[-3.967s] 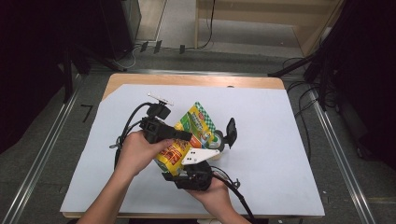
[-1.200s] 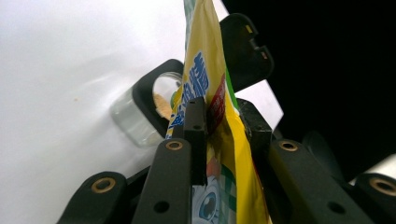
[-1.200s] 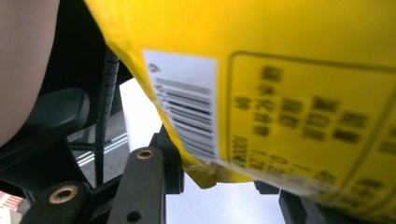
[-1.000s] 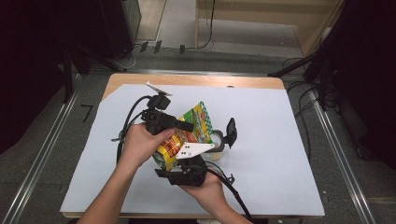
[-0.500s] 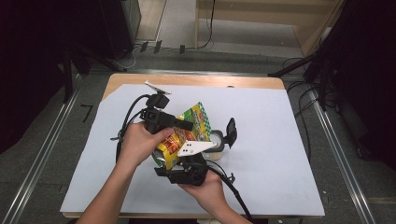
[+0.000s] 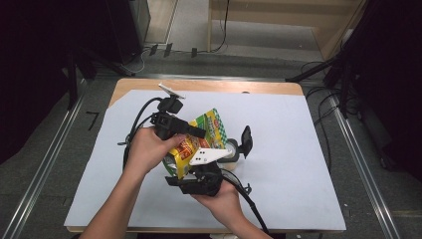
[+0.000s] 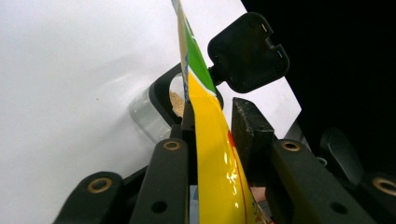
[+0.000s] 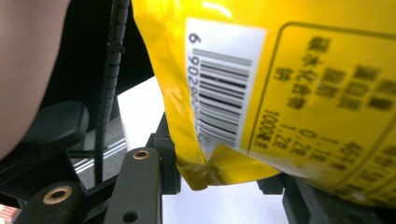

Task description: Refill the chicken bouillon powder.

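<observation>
Looks like a lab or recording studio setup, not a home. Wooden table (image 6: 209, 85) covered by a plain white sheet (image 6: 278, 144), set on grey carpet floor (image 6: 45, 164). Metal rails (image 6: 47, 154) run along the floor at 9 and 3 o'clock of the table. Loose black cables (image 6: 219, 35) and small floor fixtures at 12 o'clock, dark stand legs (image 6: 318, 69) at 2 o'clock, black curtained or unlit surroundings at both sides. A light wooden panel (image 6: 278, 15) stands at 12 to 1 o'clock.
</observation>
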`<state>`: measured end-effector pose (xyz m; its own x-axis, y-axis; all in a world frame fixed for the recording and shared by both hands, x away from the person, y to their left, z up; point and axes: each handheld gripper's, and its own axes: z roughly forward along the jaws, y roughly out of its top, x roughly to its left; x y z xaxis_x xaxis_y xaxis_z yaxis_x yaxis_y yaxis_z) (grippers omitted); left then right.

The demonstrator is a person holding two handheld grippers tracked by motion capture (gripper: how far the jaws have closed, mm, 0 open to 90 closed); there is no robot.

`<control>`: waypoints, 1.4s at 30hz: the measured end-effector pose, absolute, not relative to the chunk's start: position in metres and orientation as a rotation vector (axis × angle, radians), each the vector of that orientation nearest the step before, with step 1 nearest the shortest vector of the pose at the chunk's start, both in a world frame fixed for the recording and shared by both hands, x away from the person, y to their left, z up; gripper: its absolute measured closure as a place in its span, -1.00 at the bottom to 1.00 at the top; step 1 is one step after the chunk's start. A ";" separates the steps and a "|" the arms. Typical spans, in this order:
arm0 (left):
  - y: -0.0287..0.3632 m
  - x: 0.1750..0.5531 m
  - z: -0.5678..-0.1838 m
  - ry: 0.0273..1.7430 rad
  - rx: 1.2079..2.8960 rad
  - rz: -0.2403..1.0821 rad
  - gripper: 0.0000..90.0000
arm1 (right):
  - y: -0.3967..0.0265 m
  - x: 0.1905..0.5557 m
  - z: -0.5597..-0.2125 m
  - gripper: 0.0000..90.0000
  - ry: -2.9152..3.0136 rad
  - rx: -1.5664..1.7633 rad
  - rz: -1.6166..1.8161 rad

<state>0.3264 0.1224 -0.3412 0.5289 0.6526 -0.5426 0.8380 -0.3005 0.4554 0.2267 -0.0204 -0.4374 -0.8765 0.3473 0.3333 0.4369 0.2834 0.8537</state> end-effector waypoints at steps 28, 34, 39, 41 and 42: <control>0.125 0.326 -0.343 1.179 2.003 -0.314 0.73 | -0.019 0.229 -0.438 0.36 -2.492 -0.704 -1.691; 0.124 0.327 -0.344 1.174 2.006 -0.316 0.72 | -0.019 0.229 -0.439 0.36 -2.488 -0.709 -1.685; 0.125 0.327 -0.344 1.165 2.003 -0.321 0.70 | -0.019 0.229 -0.438 0.35 -2.494 -0.712 -1.684; 0.125 0.328 -0.344 1.170 1.993 -0.328 0.69 | -0.019 0.228 -0.438 0.35 -2.502 -0.709 -1.686; 0.126 0.328 -0.345 1.168 1.991 -0.329 0.69 | -0.018 0.228 -0.437 0.35 -2.502 -0.709 -1.689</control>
